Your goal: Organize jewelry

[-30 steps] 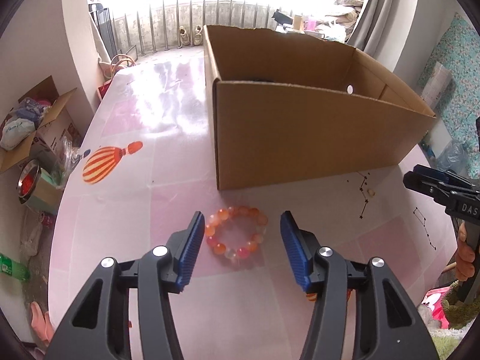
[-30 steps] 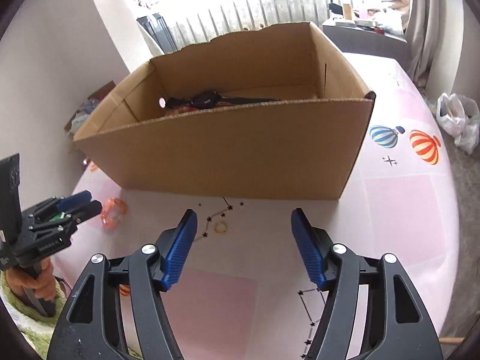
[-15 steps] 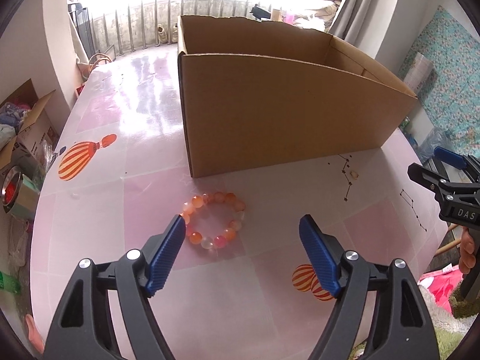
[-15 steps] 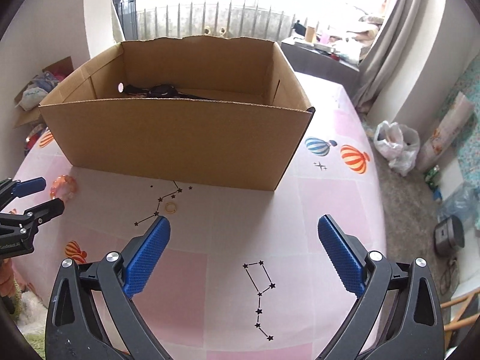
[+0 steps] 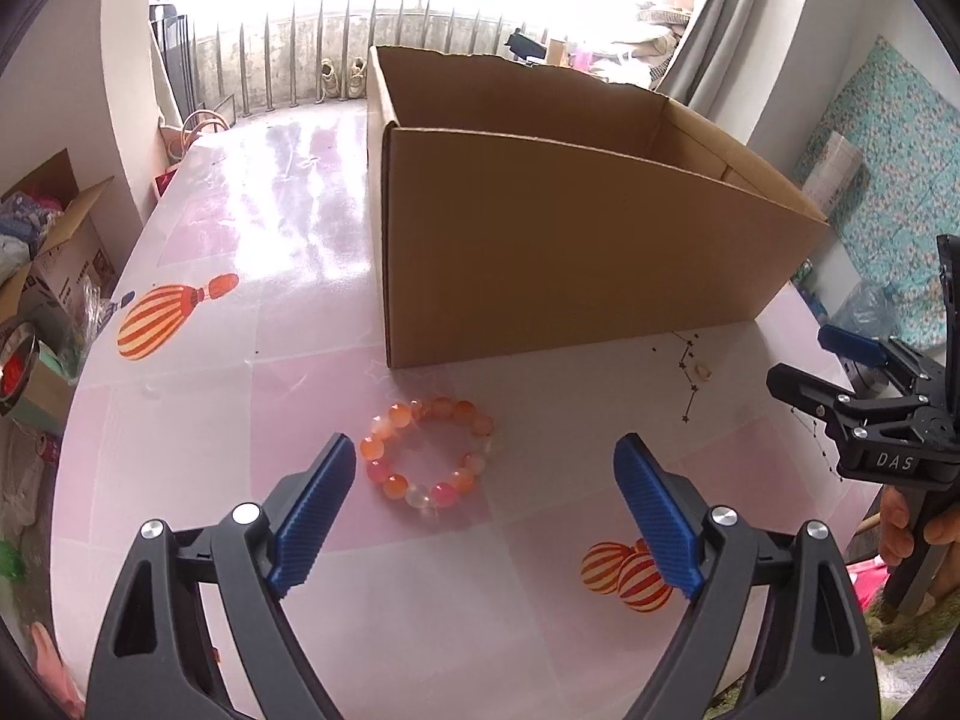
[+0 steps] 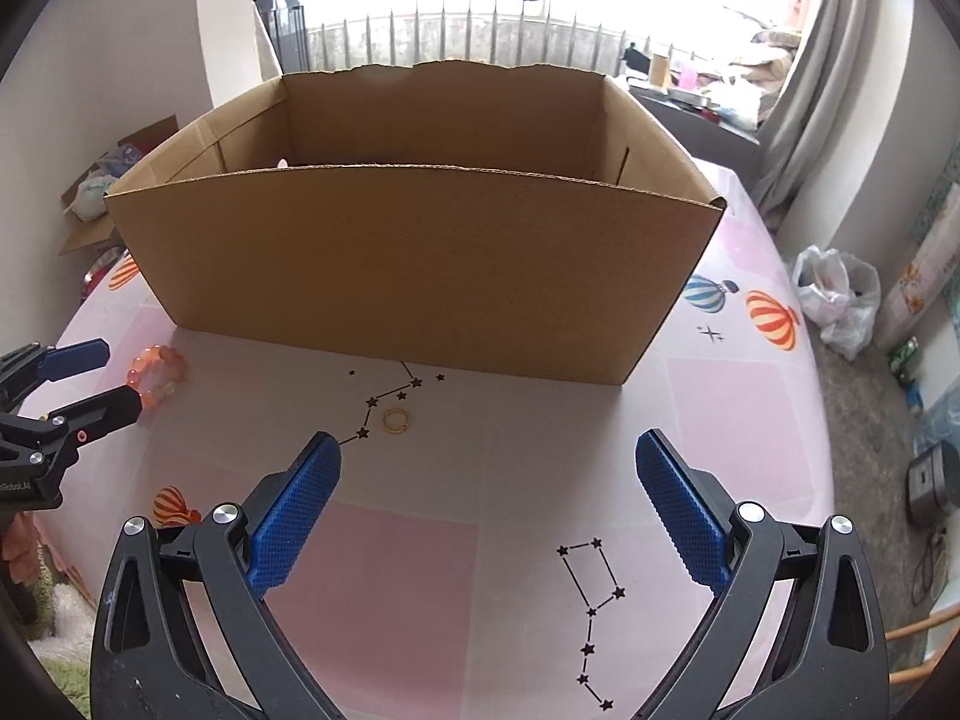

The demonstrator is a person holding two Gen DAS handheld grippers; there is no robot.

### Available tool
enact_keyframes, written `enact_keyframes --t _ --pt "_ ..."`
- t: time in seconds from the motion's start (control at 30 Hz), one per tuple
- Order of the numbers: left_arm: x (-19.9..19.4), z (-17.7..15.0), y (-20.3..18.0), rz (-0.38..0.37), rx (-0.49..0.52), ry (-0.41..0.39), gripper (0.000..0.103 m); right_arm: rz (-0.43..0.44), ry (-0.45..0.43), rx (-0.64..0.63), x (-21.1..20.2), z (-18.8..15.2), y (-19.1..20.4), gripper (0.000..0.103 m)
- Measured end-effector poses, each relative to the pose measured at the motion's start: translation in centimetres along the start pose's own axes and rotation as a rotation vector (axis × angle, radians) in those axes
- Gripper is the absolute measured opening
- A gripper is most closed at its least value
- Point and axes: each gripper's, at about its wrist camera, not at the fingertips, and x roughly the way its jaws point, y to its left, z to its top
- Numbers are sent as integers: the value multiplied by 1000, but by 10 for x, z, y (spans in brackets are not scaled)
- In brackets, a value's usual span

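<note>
An orange and pink bead bracelet [image 5: 427, 453] lies on the pink table just in front of the cardboard box [image 5: 570, 264]. My left gripper [image 5: 486, 480] is open and empty, its blue fingers on either side of the bracelet and a little nearer than it. The bracelet also shows in the right wrist view [image 6: 157, 375]. A small gold ring [image 6: 396, 420] lies on the table ahead of my right gripper [image 6: 487, 483], which is open and empty. The ring shows small in the left wrist view [image 5: 702, 369]. The box [image 6: 414, 264] stands behind it.
The table [image 6: 750, 420] carries balloon and star prints. Its rounded edge drops off to the right, with a plastic bag [image 6: 837, 291] on the floor. Open boxes of clutter [image 5: 42, 264] stand on the floor to the left. A window with railings is behind.
Both grippers have opened wider and pulled back a little from the box. The bracelet and ring have not moved.
</note>
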Motion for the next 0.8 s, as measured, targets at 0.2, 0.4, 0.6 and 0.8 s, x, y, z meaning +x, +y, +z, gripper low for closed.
enact_keyframes --t 0.2,0.4,0.6,0.8 --pt "-10 -4 -5 -49 -31 -36 97 132 38 8 18 6 0 62" --pt "-25 -6 -11 -5 21 -70 97 142 49 -10 29 3 13 34" --pt "-29 -8 -3 -60 -11 -90 97 122 55 -56 36 3 21 25" --pt "-37 -9 0 -87 -26 -124 97 128 48 -94 40 8 31 22"
